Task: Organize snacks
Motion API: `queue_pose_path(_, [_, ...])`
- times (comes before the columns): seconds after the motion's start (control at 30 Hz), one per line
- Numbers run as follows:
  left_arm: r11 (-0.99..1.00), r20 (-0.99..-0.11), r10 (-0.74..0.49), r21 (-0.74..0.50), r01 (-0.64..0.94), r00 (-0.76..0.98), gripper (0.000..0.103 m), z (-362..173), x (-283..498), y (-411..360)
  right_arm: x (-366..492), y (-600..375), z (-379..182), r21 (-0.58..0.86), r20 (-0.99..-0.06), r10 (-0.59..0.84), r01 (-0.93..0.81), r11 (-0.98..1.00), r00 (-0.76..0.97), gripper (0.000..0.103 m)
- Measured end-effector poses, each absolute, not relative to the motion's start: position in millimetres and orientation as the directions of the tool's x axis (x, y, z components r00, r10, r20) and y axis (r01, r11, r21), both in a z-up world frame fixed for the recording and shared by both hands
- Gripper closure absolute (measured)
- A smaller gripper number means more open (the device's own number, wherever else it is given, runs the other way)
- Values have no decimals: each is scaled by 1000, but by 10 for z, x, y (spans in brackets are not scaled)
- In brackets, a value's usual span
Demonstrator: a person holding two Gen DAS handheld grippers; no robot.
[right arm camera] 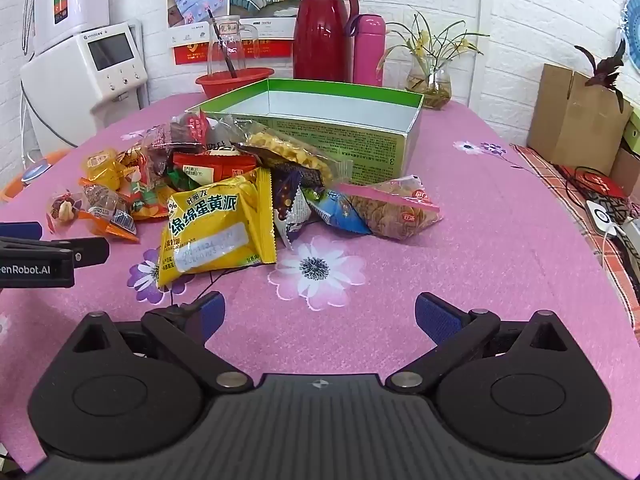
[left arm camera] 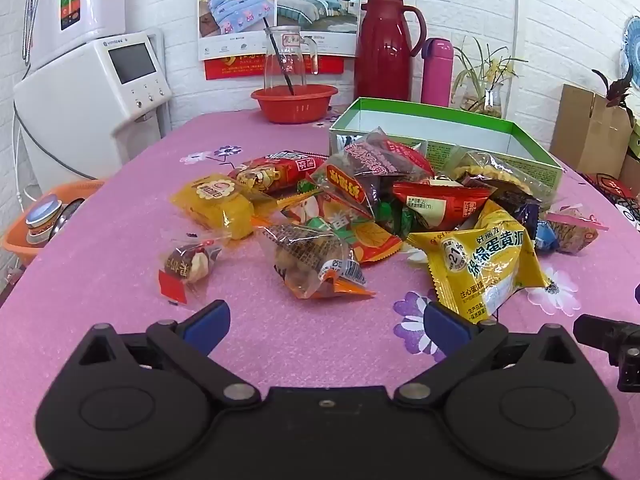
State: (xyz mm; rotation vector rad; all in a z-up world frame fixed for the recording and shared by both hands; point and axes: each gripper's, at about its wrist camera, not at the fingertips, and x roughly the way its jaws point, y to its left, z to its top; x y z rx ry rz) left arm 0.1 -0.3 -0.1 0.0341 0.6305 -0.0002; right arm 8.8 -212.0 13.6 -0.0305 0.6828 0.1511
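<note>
- Two tools, left tool [left arm camera: 326,322] and right tool [right arm camera: 319,316], both spread wide, holding nothing.
- Snacks [left arm camera: 360,208] heaped on desk [right arm camera: 500,264] before box [right arm camera: 340,136].
- Right view only: pink-striped packet's [right arm camera: 394,210] full length.

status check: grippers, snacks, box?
Left gripper open, empty. Right gripper open, empty. Heap of wrapped snacks on table, none in open green cardboard box. Path clear.

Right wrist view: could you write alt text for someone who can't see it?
A pile of wrapped snacks lies on a pink flowered tablecloth in front of an open green box. The open right gripper hovers empty below, and a large yellow packet lies nearest it.
</note>
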Motion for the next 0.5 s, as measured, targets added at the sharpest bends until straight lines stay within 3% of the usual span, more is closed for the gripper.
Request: queue_pose_path(0.5, [1000, -598, -4, 14, 15, 802, 0, -23, 55, 8, 105, -2152, 149, 25, -622, 135, -152, 988, 771, 0])
